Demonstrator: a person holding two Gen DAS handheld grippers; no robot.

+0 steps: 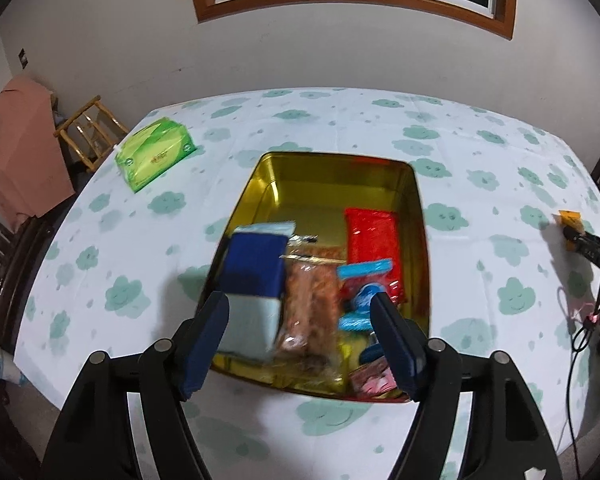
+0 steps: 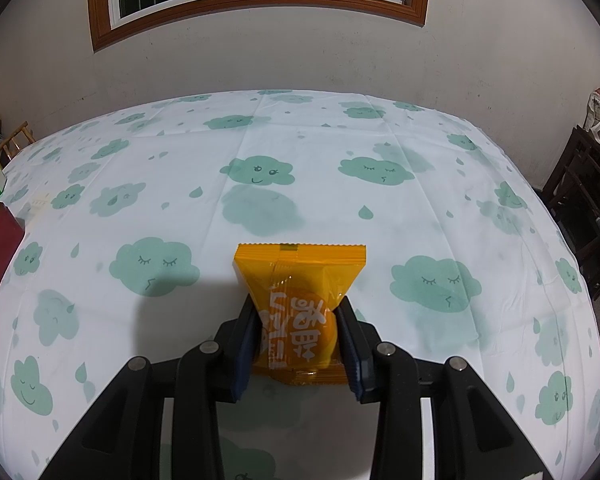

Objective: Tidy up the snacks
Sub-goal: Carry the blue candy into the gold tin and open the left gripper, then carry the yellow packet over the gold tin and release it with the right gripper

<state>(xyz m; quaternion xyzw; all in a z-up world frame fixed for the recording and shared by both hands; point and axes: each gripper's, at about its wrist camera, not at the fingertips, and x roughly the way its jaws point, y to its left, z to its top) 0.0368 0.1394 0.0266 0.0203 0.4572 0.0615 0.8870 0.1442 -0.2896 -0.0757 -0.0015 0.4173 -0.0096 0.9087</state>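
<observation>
Above the gold tin (image 1: 418, 216) of snacks, the left gripper (image 1: 304, 316) is gaping empty while the right gripper (image 2: 298, 340) is clamping an orange packet (image 2: 300, 280).

Each hand-held gripper (image 1: 300, 320) (image 2: 296, 344) has black linkage arms, silver pivot screws and 2 navy pads.

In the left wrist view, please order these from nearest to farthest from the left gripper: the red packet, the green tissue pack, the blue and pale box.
From the left gripper:
1. Blue and pale box: just ahead of the open fingers, at the tin's left side.
2. Red packet: deeper in the gold tin, right side.
3. Green tissue pack: far left on the tablecloth, outside the tin.
</observation>
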